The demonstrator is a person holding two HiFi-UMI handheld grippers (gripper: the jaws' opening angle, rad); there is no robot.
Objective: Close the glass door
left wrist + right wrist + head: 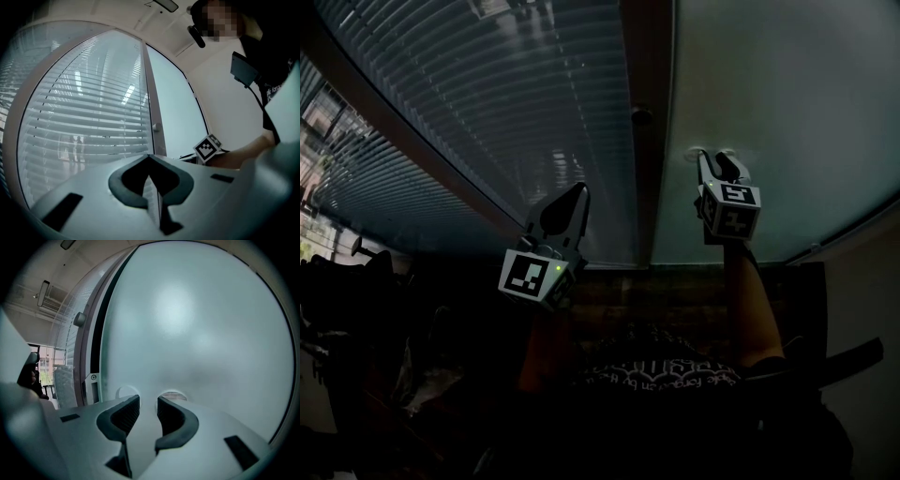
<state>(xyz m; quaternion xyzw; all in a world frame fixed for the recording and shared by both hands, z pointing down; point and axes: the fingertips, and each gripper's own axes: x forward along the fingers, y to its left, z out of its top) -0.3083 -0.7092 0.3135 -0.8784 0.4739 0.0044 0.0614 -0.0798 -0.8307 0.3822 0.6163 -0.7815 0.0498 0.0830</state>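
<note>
The frosted glass door point(769, 94) fills the right half of the head view, beside a dark upright frame point(642, 131). My right gripper point(717, 161) is held up against the door glass, its tips at a small fitting there. In the right gripper view the door point(197, 324) fills the picture. The right gripper point(148, 401) stands open with only glass showing in the gap, and two round fittings point(172, 394) sit just past its tips. My left gripper point(577, 192) hovers before the pane with blinds point(487, 94), left of the frame. Its jaws point(151, 161) meet, shut on nothing.
A small knob point(641, 115) sits on the dark frame; it also shows in the left gripper view point(156, 126) and the right gripper view point(79, 318). Dark furniture point(356, 291) stands at the lower left. A pale wall point(872, 281) bounds the door on the right.
</note>
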